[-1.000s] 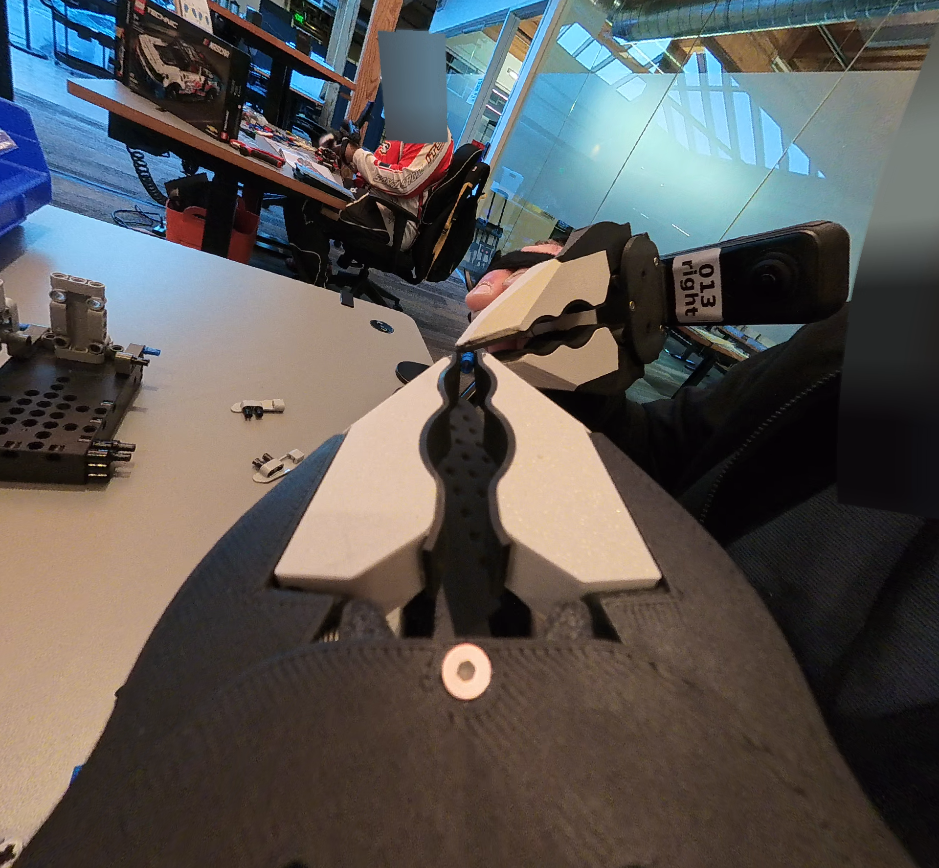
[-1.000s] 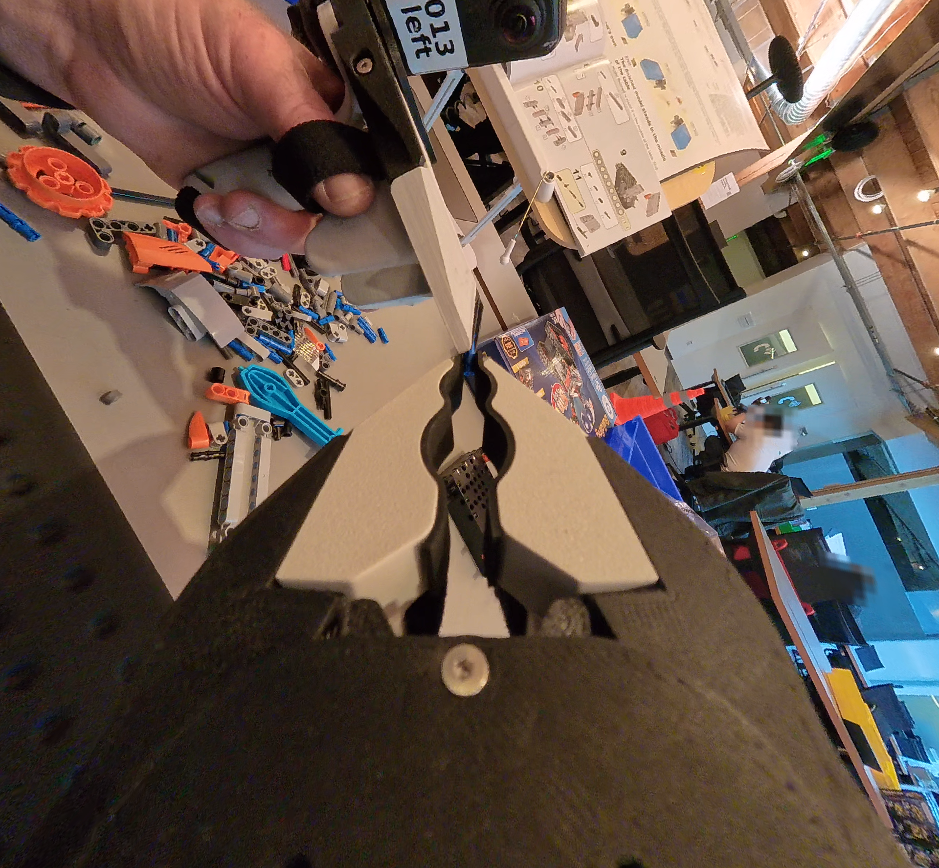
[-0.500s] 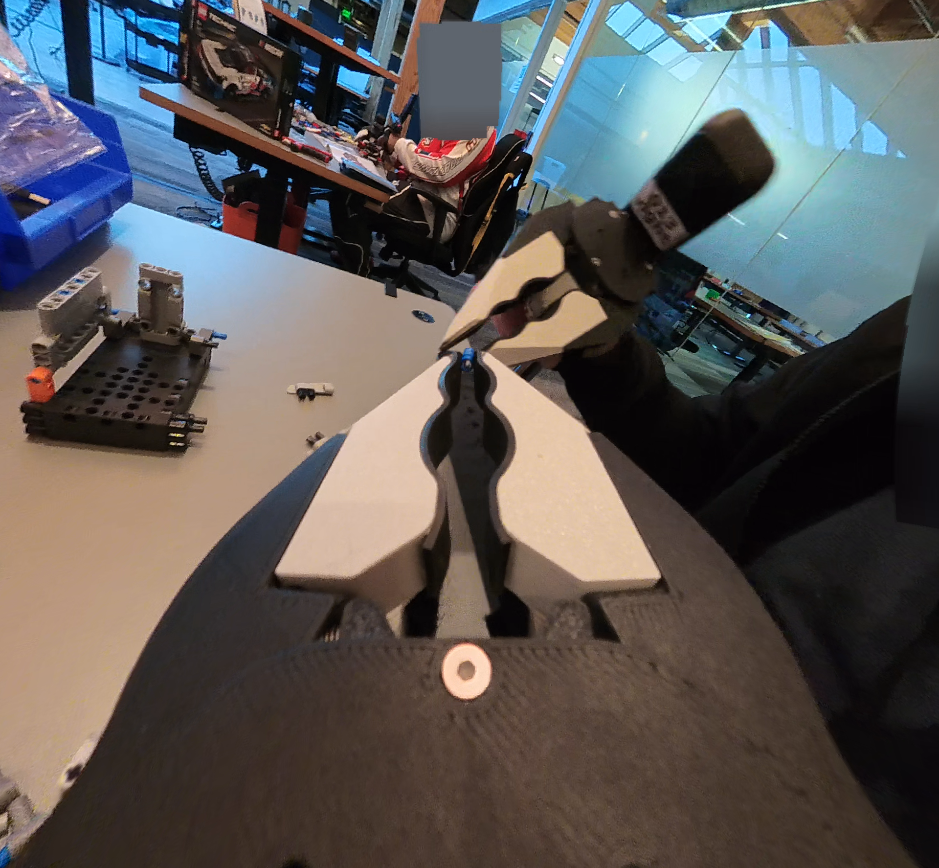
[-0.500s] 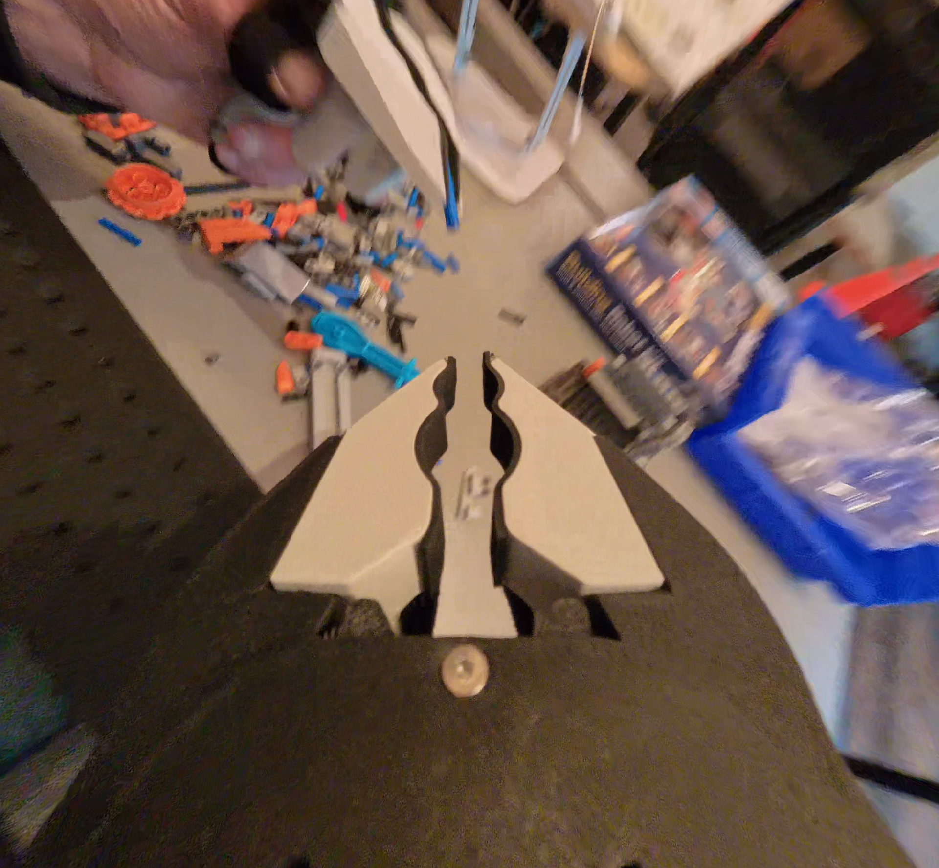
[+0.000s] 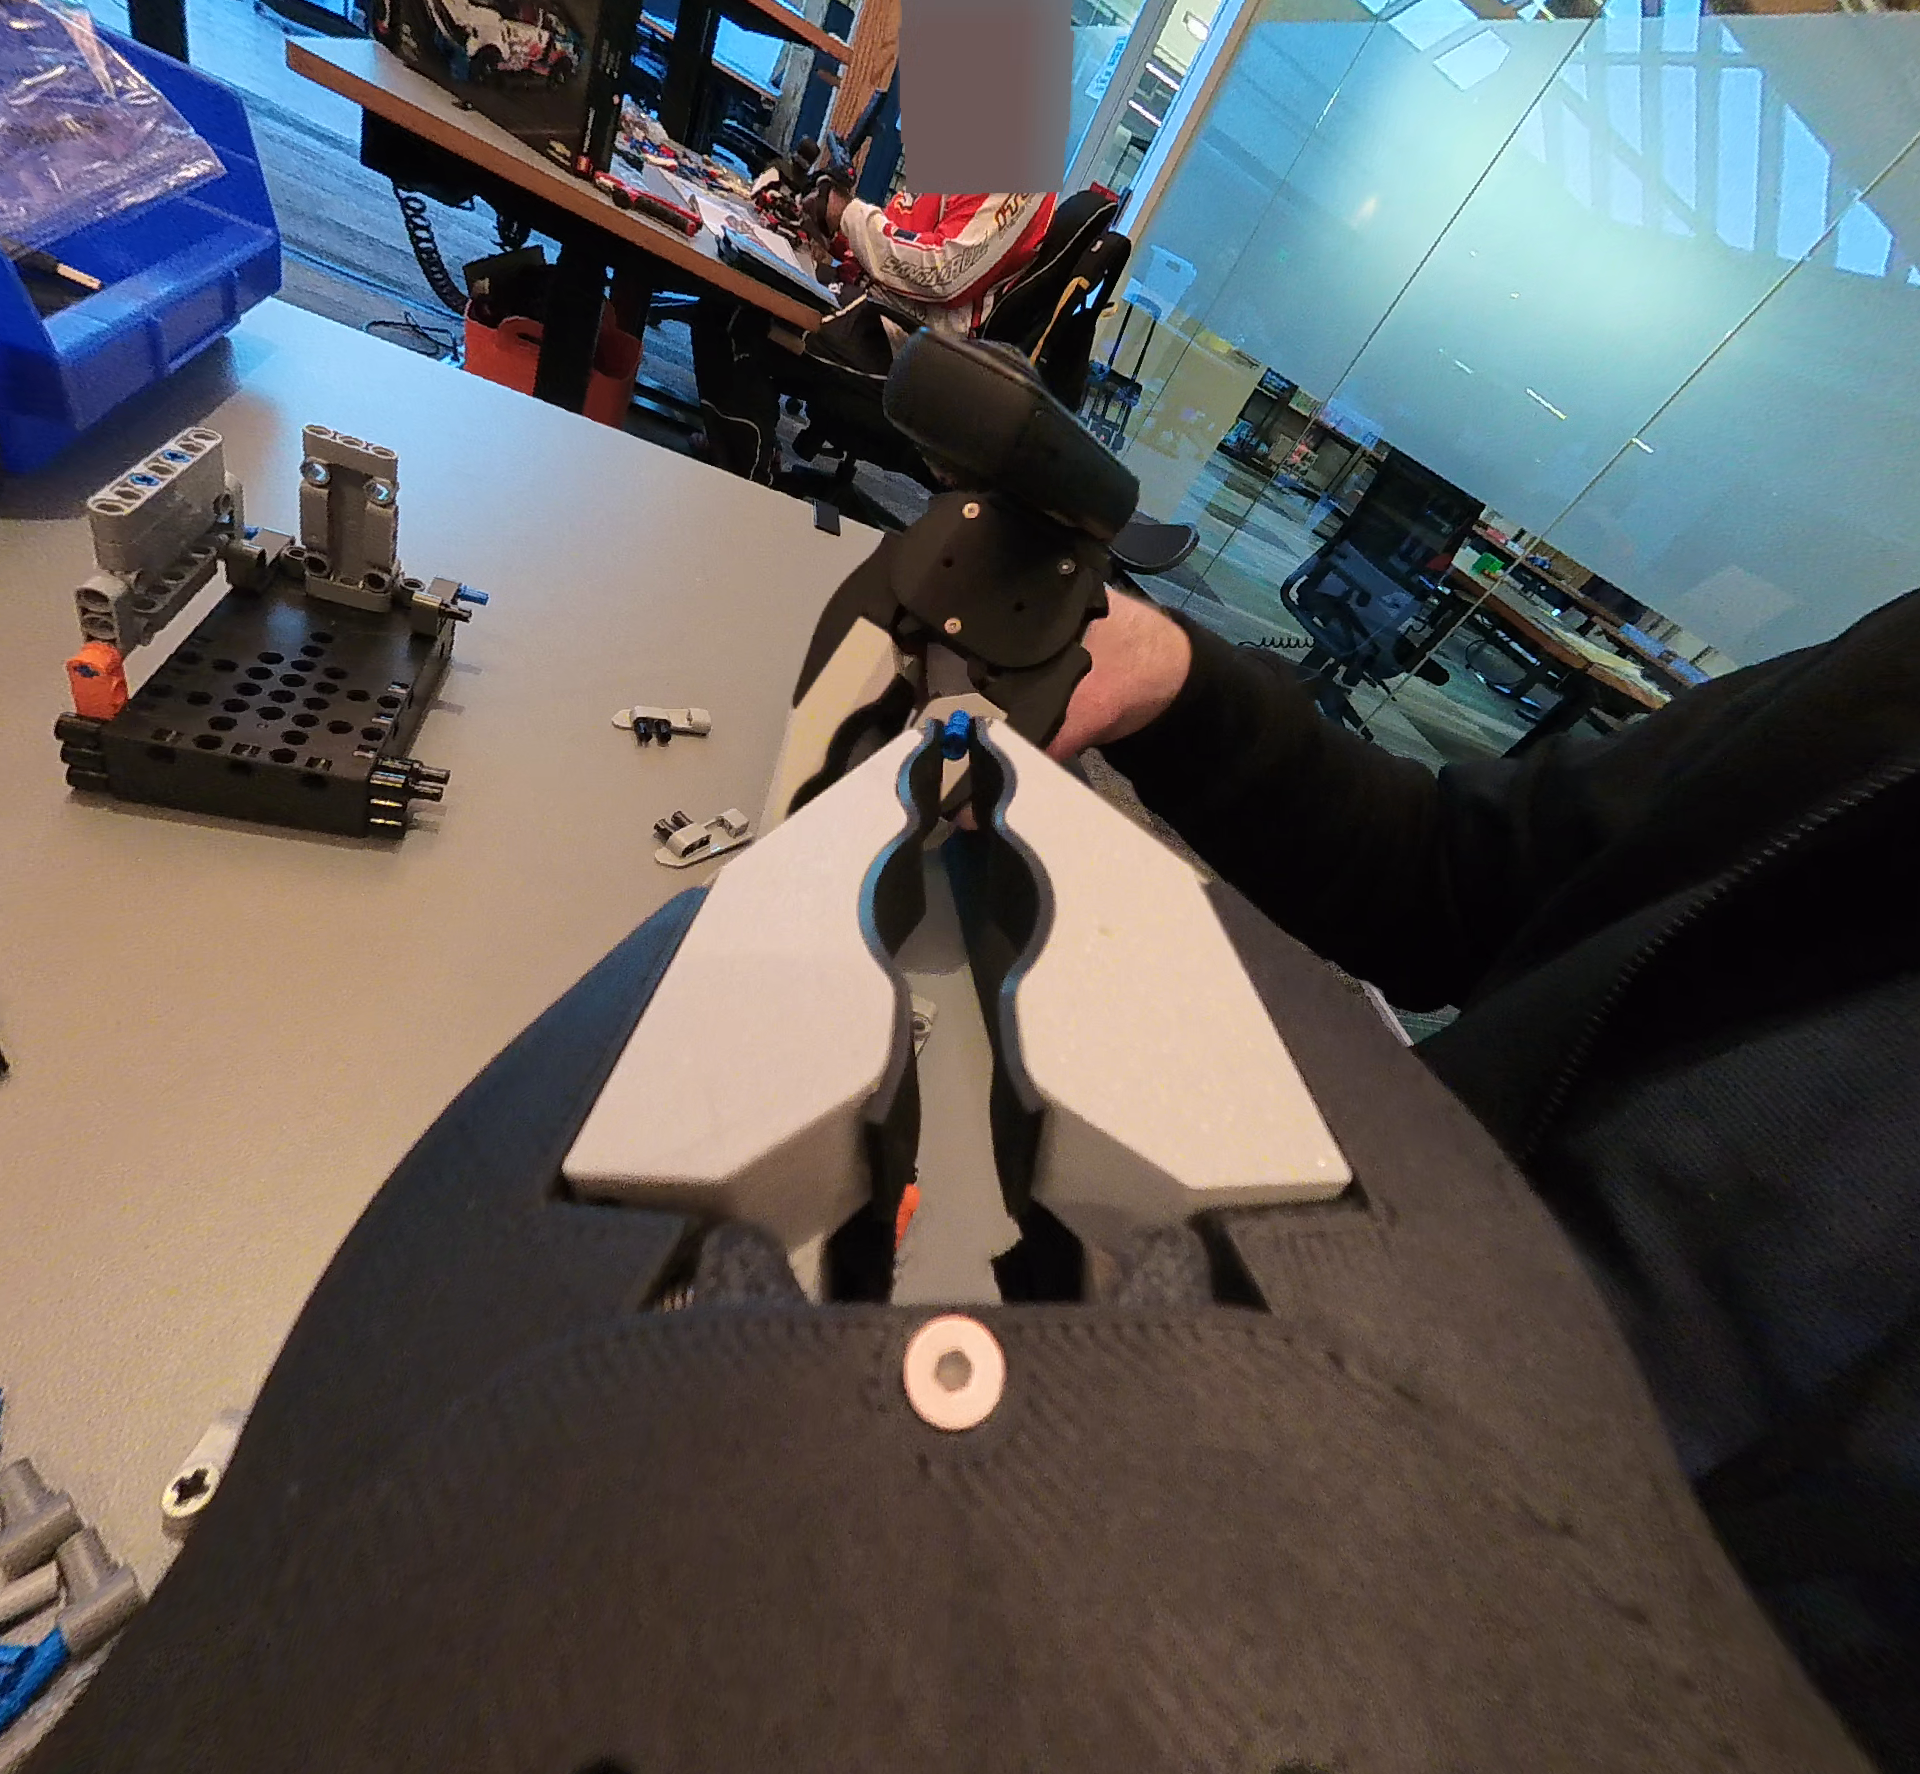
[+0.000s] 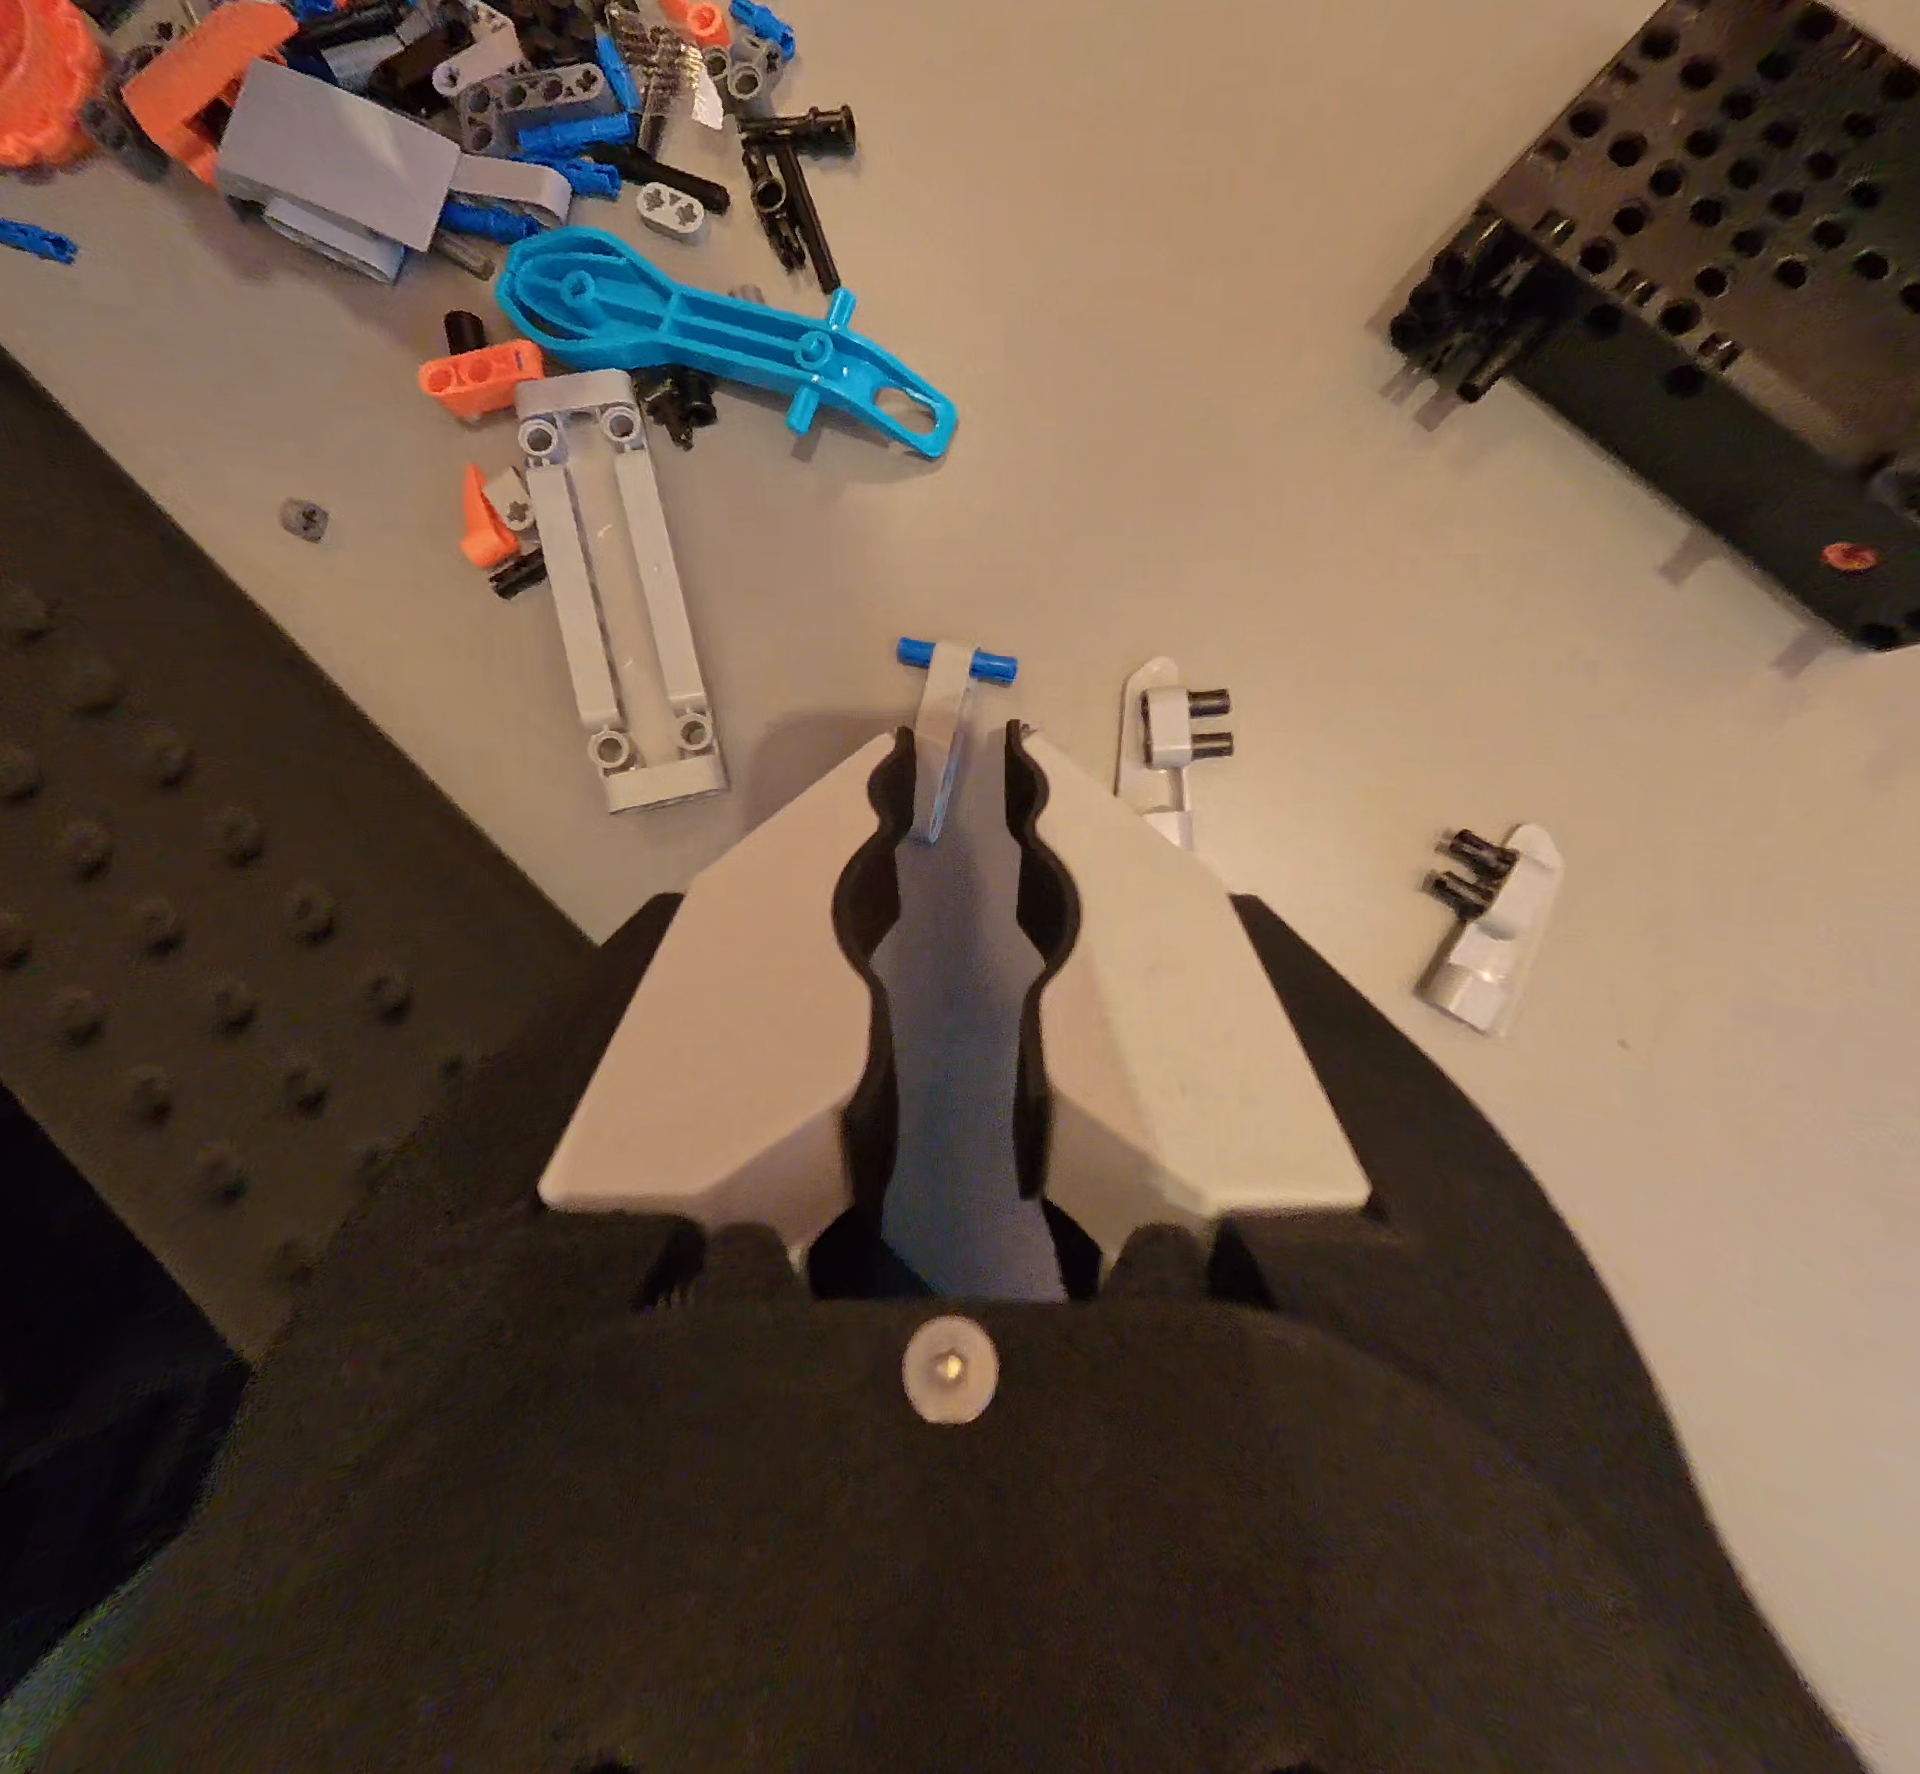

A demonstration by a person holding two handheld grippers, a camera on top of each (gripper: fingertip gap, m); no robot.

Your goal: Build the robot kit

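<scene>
Table: grey table (image 6: pixel 1195 498) carries a black perforated plate assembly (image 6: pixel 1704 270).
Left hand-held gripper (image 5: pixel 954 739): nipping a small blue pin (image 5: pixel 953 733) at its tips.
Right hand-held gripper (image 6: pixel 954 737): narrowly parted, empty, over a grey flat piece with blue pin (image 6: pixel 948 716).

Counter (image 6: pixel 1195 498), grey, as I see it: black perforated assembly (image 6: pixel 1704 270); loose-parts pile (image 6: pixel 499 62); turquoise lever piece (image 6: pixel 717 342); long grey frame (image 6: pixel 623 581); two grey connectors with black pins (image 6: pixel 1169 737); blue bin (image 5: pixel 135 290).
</scene>
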